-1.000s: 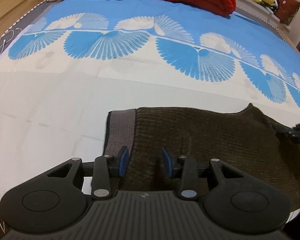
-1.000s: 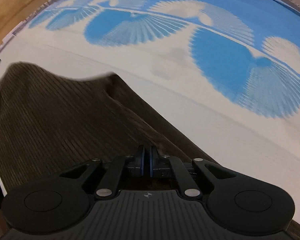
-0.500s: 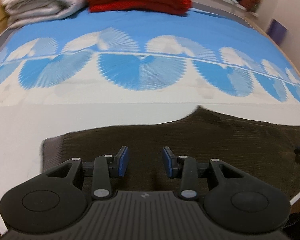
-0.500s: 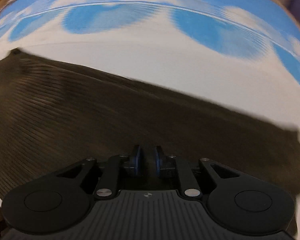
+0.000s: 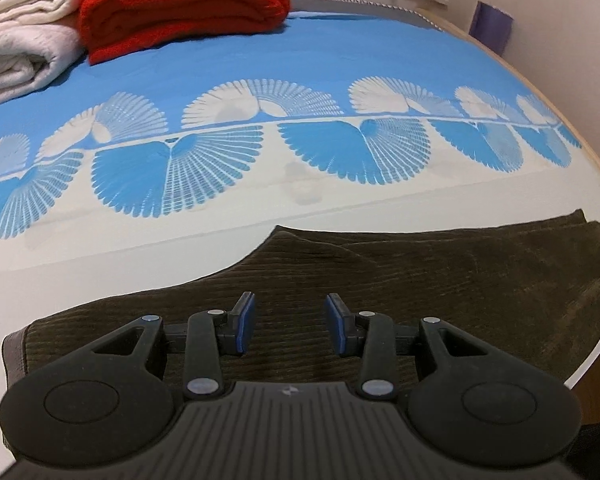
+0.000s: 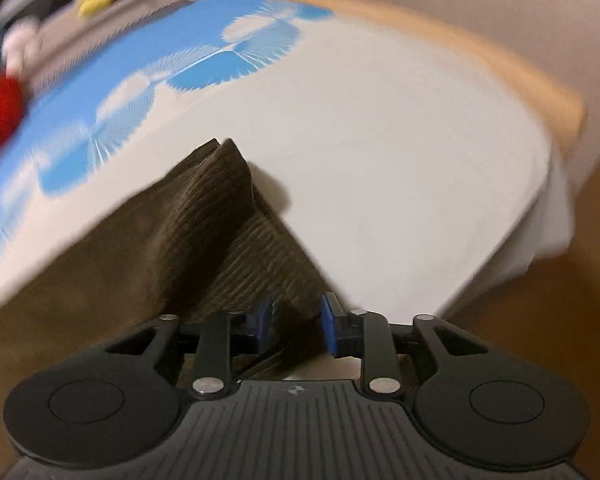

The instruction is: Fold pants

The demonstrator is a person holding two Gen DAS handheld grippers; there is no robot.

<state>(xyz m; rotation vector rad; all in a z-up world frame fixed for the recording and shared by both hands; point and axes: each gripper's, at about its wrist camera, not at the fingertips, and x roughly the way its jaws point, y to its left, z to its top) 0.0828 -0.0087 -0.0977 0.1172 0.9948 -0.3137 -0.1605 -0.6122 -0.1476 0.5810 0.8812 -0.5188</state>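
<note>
the brown corduroy pants (image 5: 400,292) lie flat along the near edge of the bed sheet (image 5: 140,248), stretched from the grey waistband (image 5: 14,354) at the near left to the leg ends at the right, where the bed's corner falls away. the left gripper (image 5: 288,326) hovers over the cloth near the waist, its jaws moderately apart with nothing between them. the right gripper (image 6: 294,326) sits at the leg ends (image 6: 236,216) — its jaws are opening, a fold of corduroy between the pads but seemingly no longer pinched. by the look of it, the laying-out step is finishing and the hem is being let go. the next move likely calls for a fresh grip on the leg ends, and perhaps the waist — to bring one end over the other, keeping the edges lined up on the sheet.
</note>
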